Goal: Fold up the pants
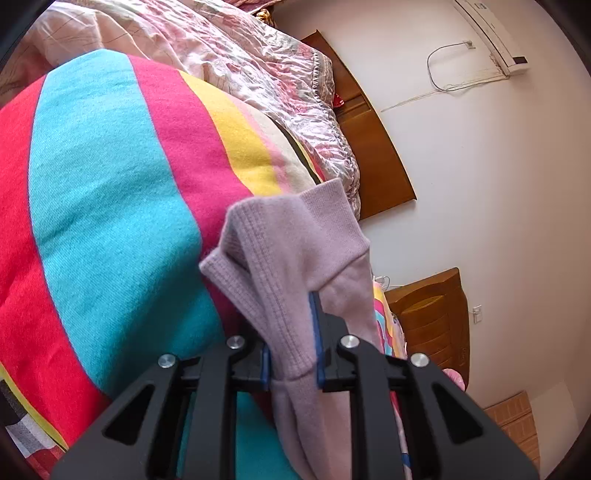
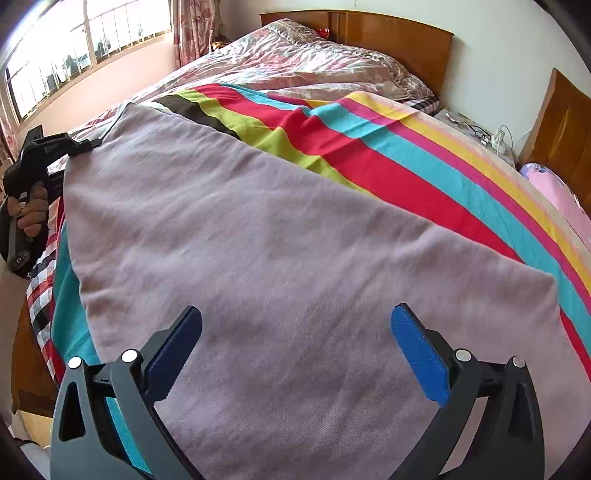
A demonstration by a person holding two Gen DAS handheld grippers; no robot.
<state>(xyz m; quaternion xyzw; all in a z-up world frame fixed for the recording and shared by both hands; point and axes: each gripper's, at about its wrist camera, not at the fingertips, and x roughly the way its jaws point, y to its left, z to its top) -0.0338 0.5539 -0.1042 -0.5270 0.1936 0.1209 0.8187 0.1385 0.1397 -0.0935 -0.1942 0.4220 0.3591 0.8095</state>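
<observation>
Mauve knit pants (image 2: 258,240) lie spread over a striped blanket (image 2: 406,155) on the bed. In the left wrist view a ribbed end of the pants (image 1: 288,251) is bunched between the blue pads, and my left gripper (image 1: 291,332) is shut on it. From the right wrist view that left gripper (image 2: 88,142) holds the pants' far left corner, with a hand (image 2: 31,214) around its handle. My right gripper (image 2: 295,321) hovers just over the near part of the pants. It is open, its blue pads wide apart with only flat fabric below them.
A crumpled pink floral quilt (image 2: 295,62) lies beyond the blanket, against a wooden headboard (image 2: 388,33). A nightstand with cables (image 2: 480,136) and a second wooden headboard (image 2: 561,122) stand at the right. A window (image 2: 74,48) runs along the left wall. The bed's near left edge shows checked fabric (image 2: 44,291).
</observation>
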